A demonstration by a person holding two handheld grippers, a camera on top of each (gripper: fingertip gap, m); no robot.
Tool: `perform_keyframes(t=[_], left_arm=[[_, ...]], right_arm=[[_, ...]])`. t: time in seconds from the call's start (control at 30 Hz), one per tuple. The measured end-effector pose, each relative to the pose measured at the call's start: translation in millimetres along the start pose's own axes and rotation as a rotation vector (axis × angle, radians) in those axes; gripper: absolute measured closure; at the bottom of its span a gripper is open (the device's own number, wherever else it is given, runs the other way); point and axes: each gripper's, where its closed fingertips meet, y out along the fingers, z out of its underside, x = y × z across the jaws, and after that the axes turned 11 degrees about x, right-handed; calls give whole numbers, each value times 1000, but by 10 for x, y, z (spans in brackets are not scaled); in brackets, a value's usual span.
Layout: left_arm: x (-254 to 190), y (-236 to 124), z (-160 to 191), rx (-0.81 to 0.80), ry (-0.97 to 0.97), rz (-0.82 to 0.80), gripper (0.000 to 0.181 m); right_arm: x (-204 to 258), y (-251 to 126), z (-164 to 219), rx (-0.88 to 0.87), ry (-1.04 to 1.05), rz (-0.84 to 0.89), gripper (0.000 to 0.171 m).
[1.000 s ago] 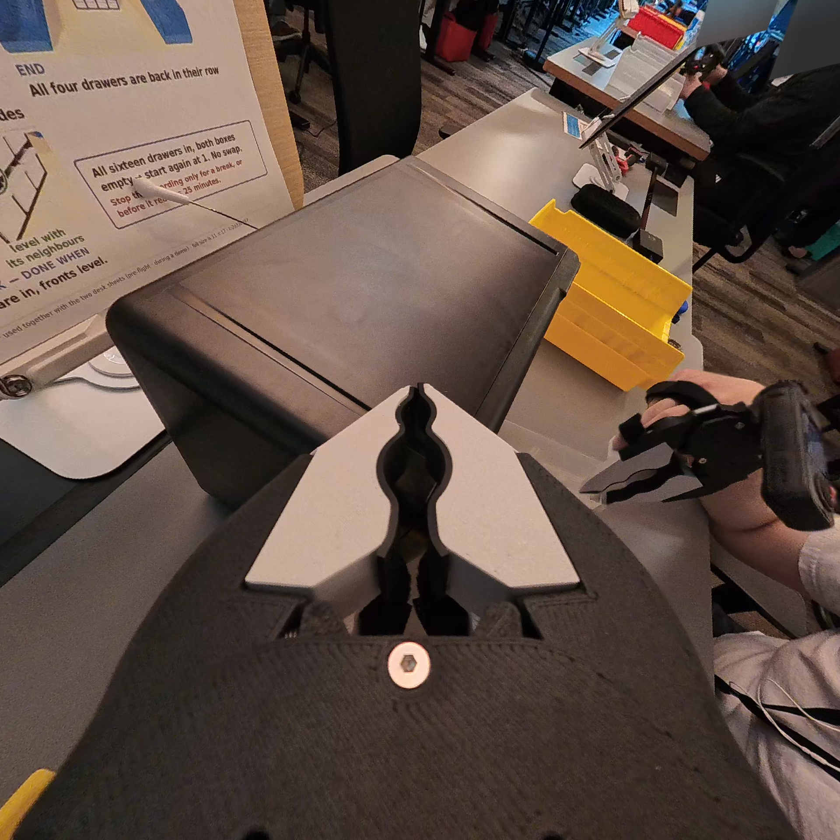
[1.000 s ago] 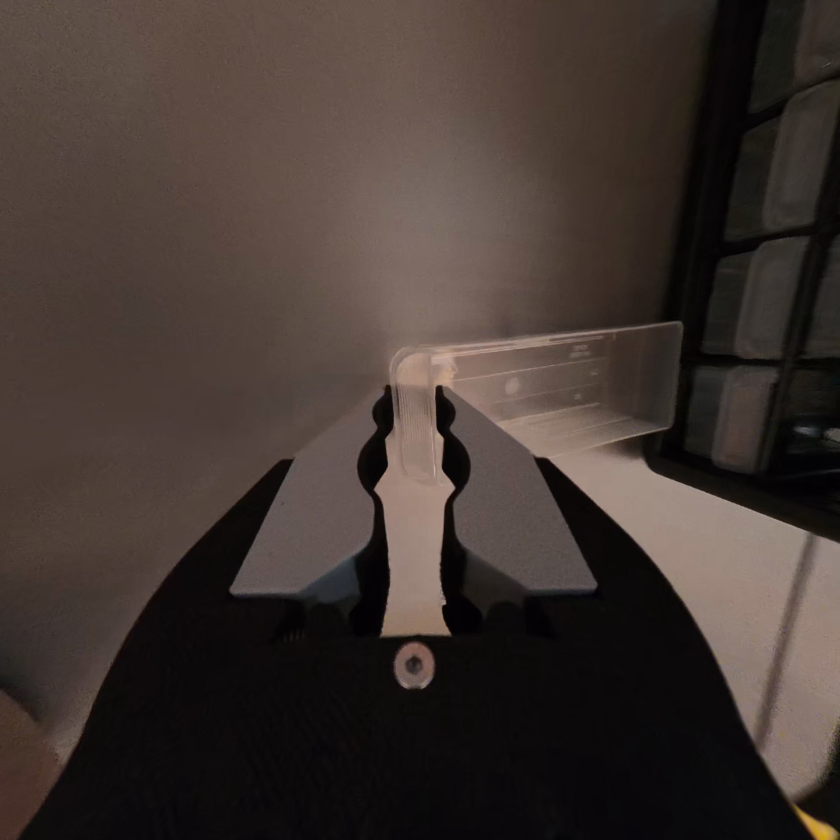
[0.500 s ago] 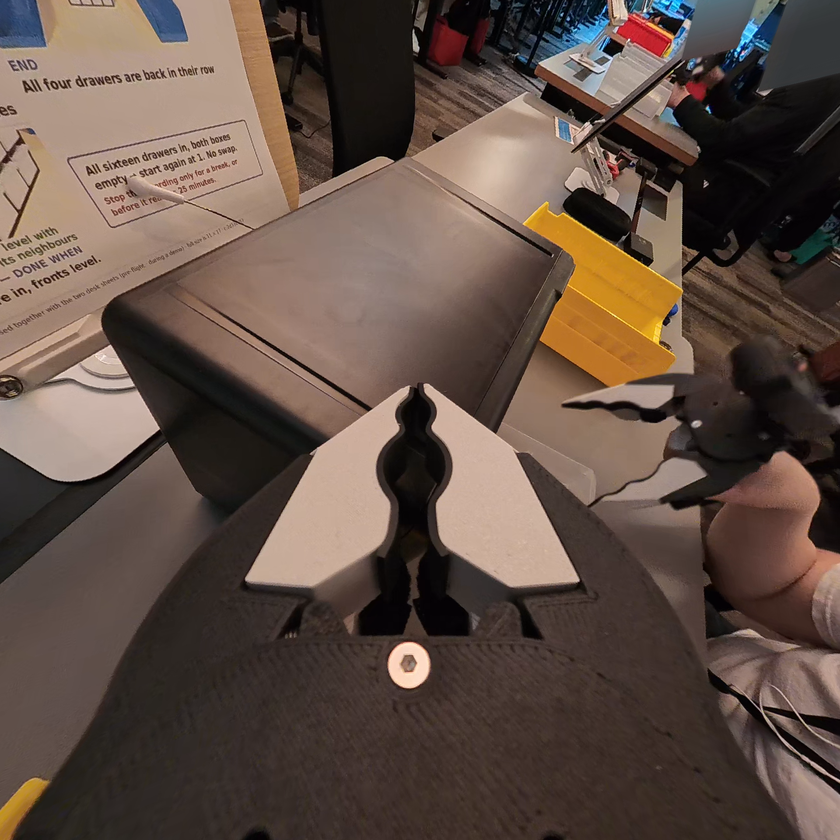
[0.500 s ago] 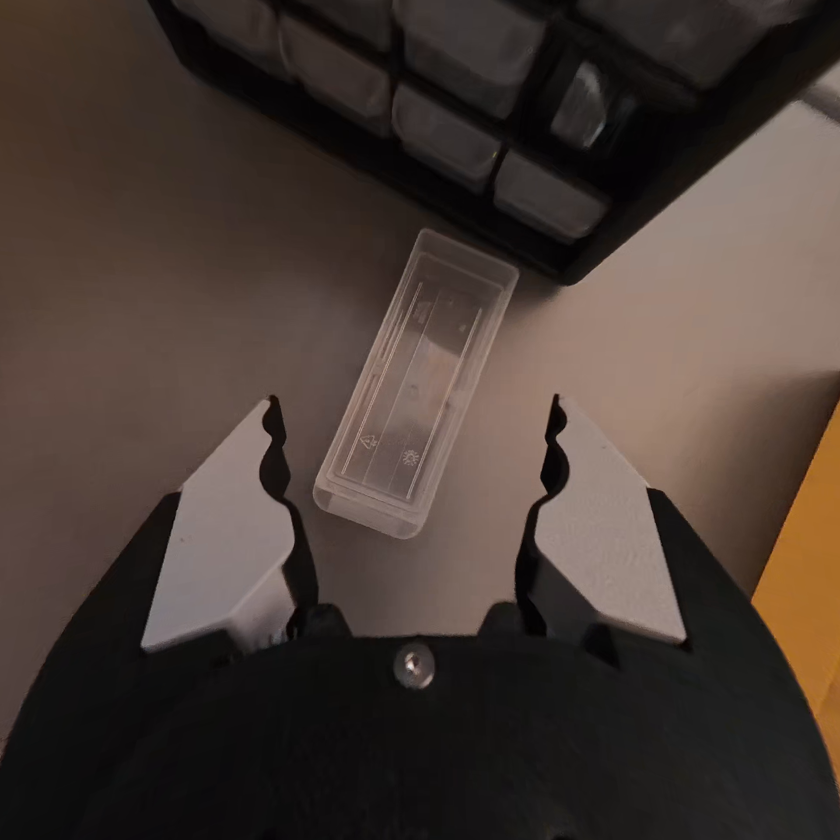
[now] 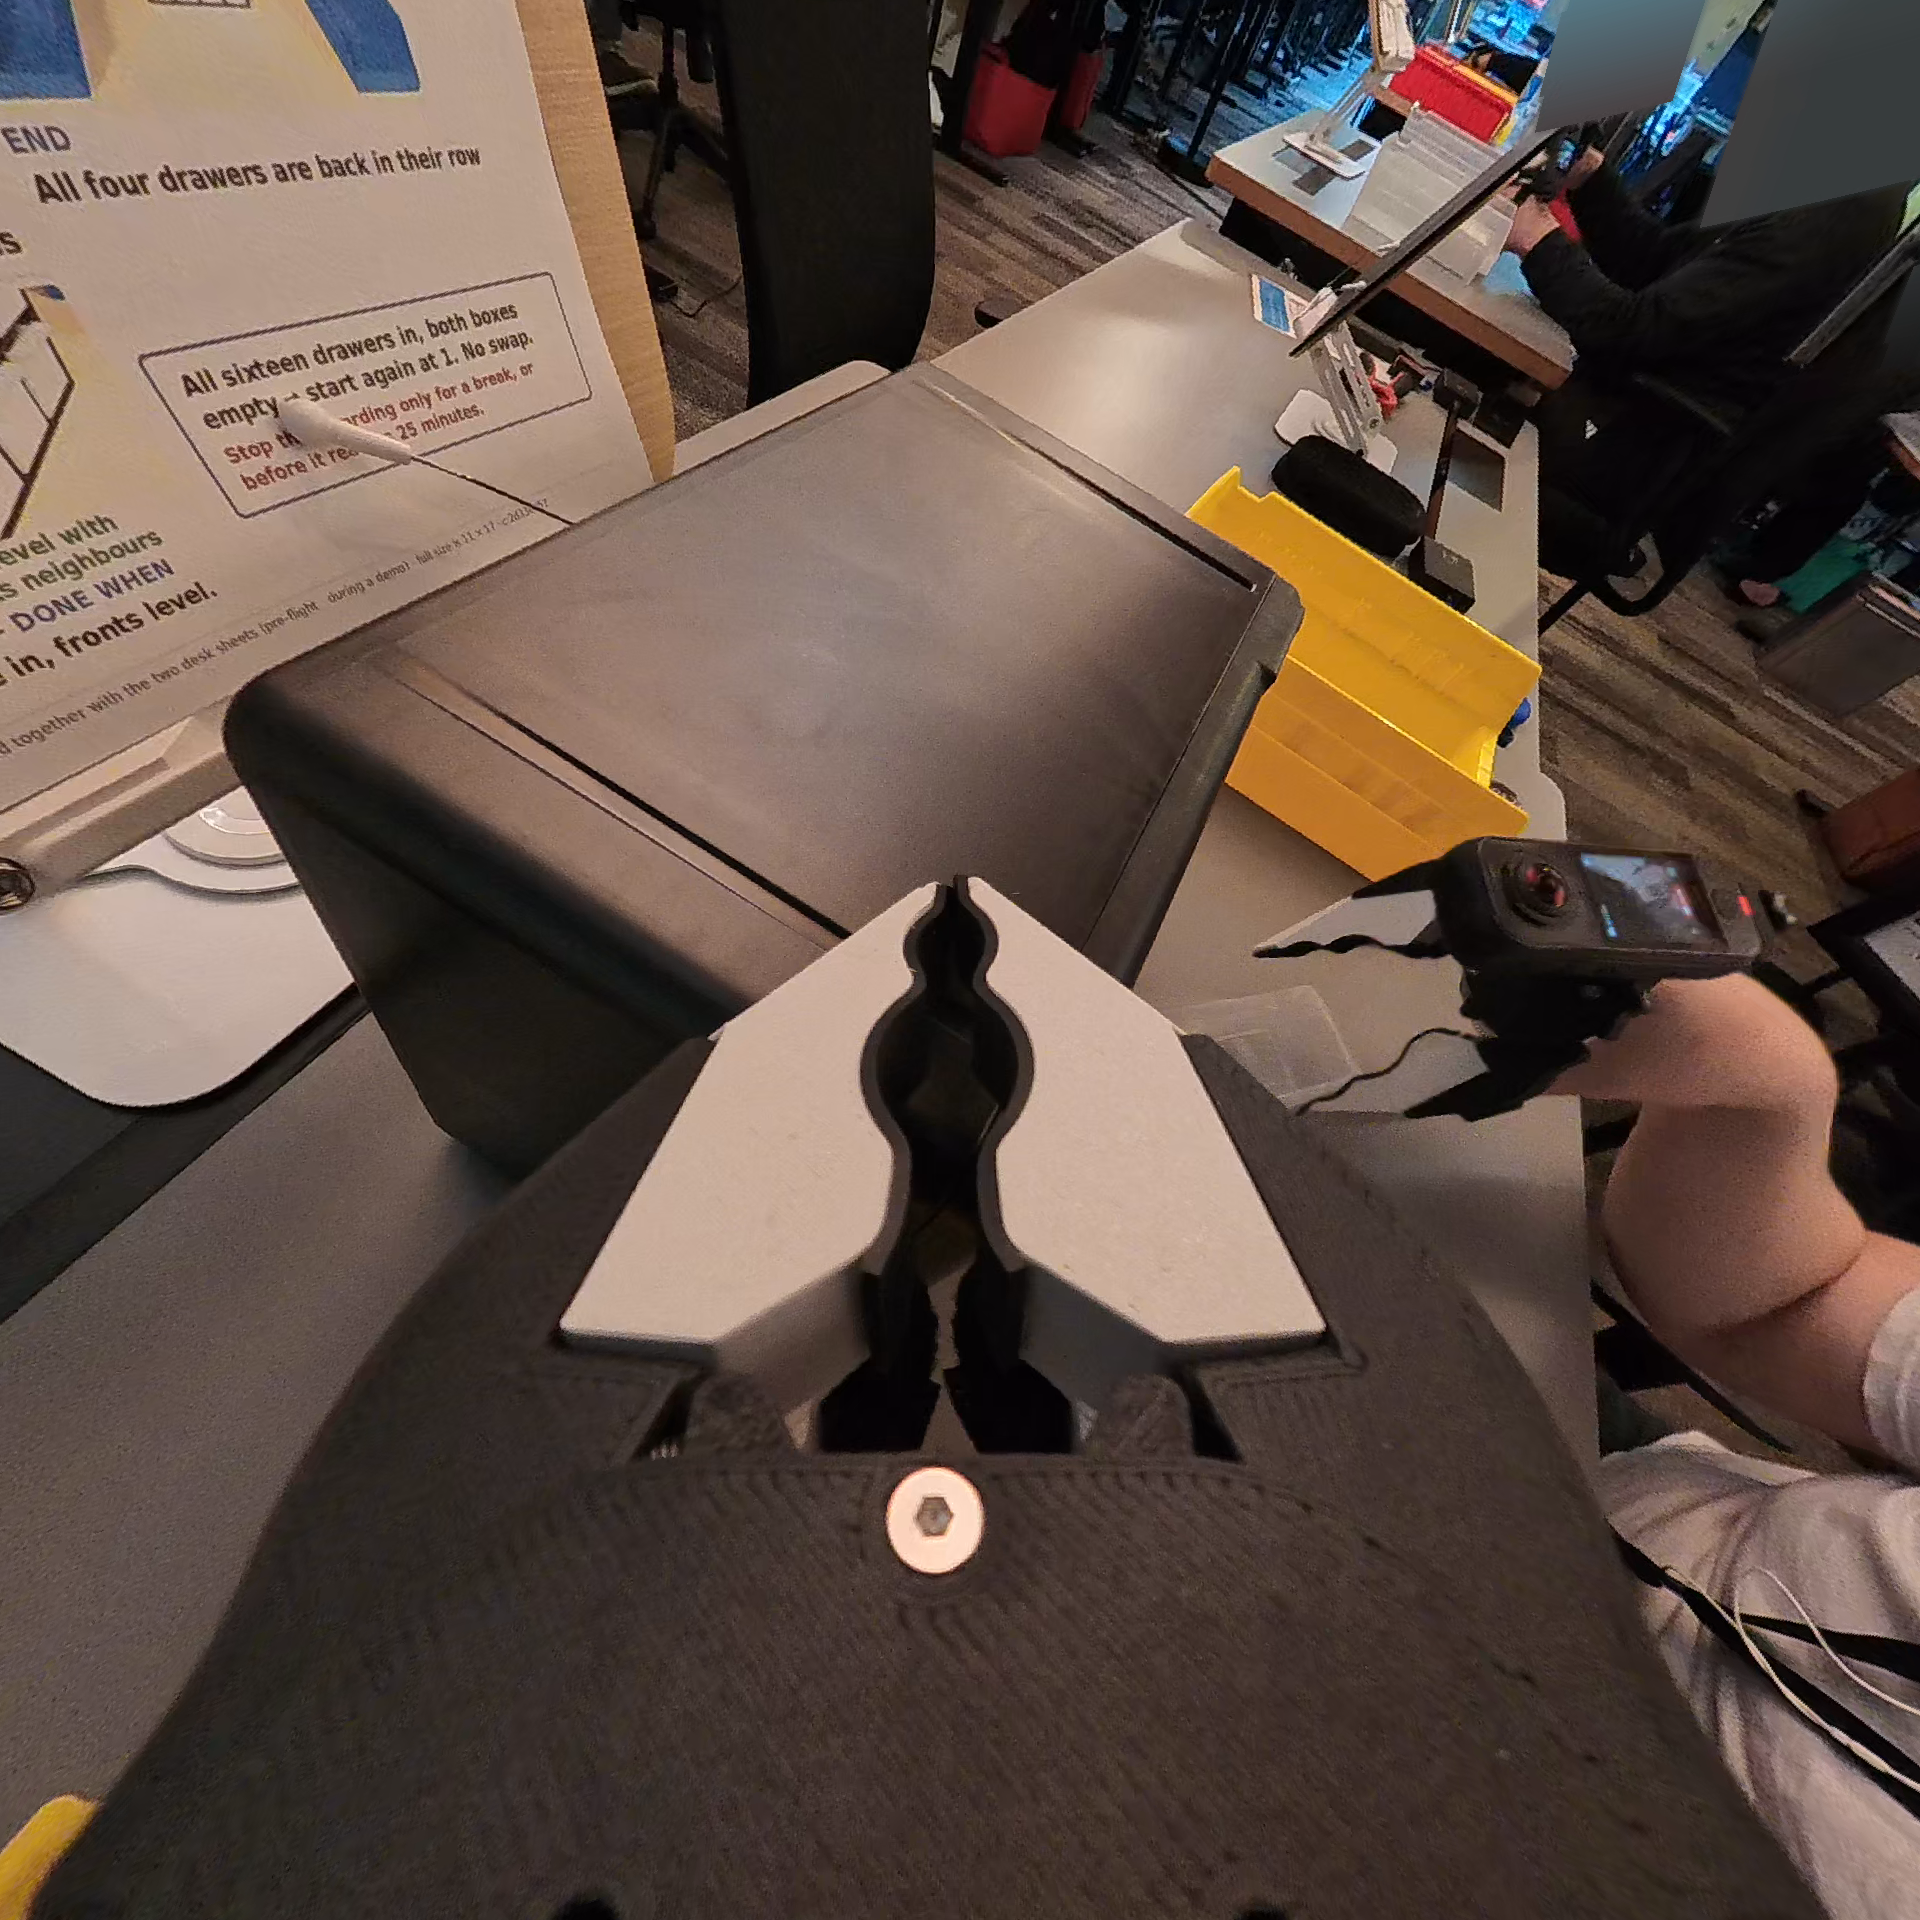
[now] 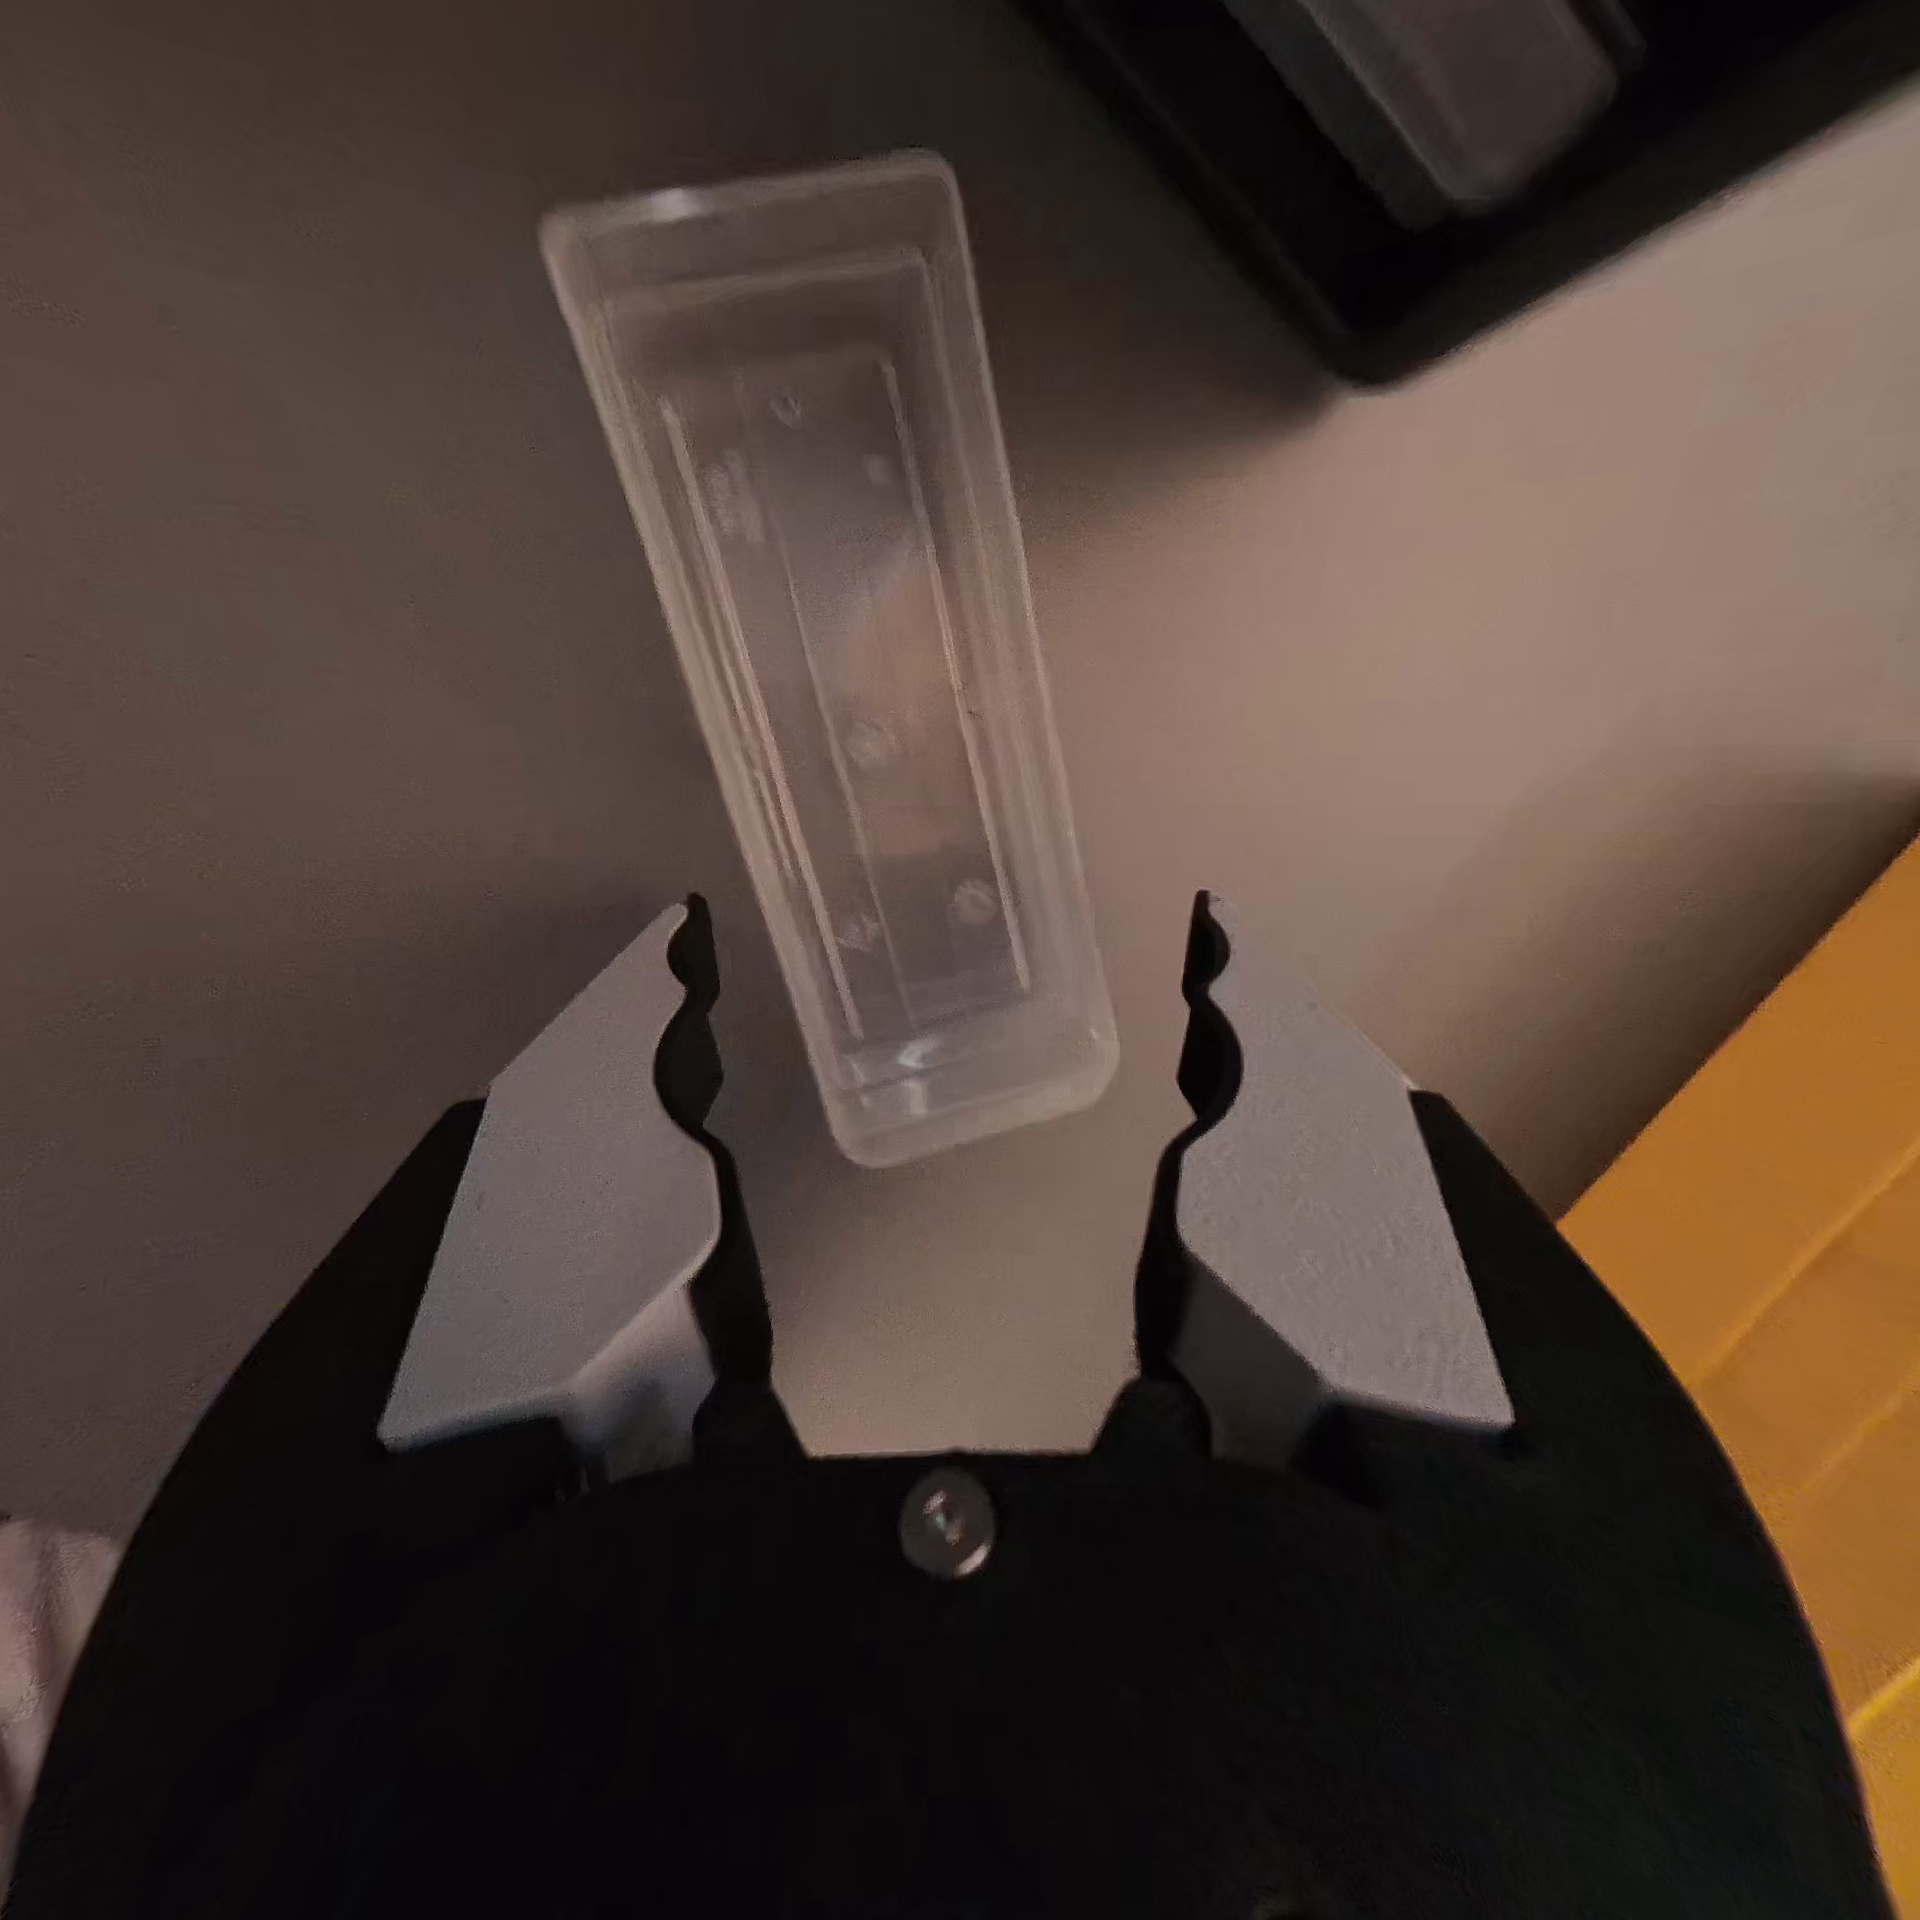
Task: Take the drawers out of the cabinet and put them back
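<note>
Right gripper (image 6: 945, 914) has its jaws spread wide, nothing between them, pointing down at the desk (image 6: 260, 520). A clear drawer (image 6: 831, 665) lies open side up on the desk in front of the cabinet (image 6: 1455, 156), apart from it, long axis roughly in line with the gripper. The drawer's near end sits between the two fingertips but touches neither; the gripper is above it, not on it.

Left gripper (image 5: 954, 894) has its jaws pressed together, tips meeting, holding nothing. It hangs near the cabinet's top rear edge (image 5: 831, 644) (whether it touches the cabinet I cannot tell). From this view the right gripper (image 5: 1351, 1023) shows off to the side, spread open, with the drawer (image 5: 1262, 1039) a faint clear shape on the desk below it. Yellow bin (image 5: 1371, 686) sits just beyond the cabinet; its edge also shows at the right of the right wrist view (image 6: 1766, 1299).

Step, as I judge it: one drawer is out and lying free on the desk, so either the take-out half for this one is finished or the put-back pick-up is about to start. Other drawers look seated in the cabinet's front (blurred, can't count).

Next move likely calls for either lowering and closing on the drawer's near end wall, or going to the cabinet for another drawer. For a re-grasp, thin slippery plastic needs a square, centred pinch. Reinsertion then needs the drawer level and lined up with its empty slot (slot not visible here).
</note>
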Motion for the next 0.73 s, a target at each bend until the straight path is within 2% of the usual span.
perform_keyframes(t=[0.03, 0.1, 0.2, 0.27, 0.33, 0.57, 0.73], left_arm=[[0, -1, 0, 0, 0, 0, 181], [-1, -1, 0, 0, 1, -1, 181], [-1, -2, 0, -1, 1, -2, 181], [-1, -1, 0, -1, 1, -2, 181], [0, -1, 0, -1, 0, -2, 181], [0, 0, 0, 0, 0, -6, 181], [0, 0, -1, 0, 0, -7, 181]], right_arm=[[48, -22, -89, -31, -77, -28, 83], [120, -15, -242, -67, -231, -70, 84], [120, 95, -303, -10, -393, -71, 88], [110, 150, -220, 89, -427, -59, 100], [105, 170, -212, 111, -468, -27, 105], [122, 126, -247, 57, -501, -39, 111], [125, 132, -185, 37, -612, 4, 109]])
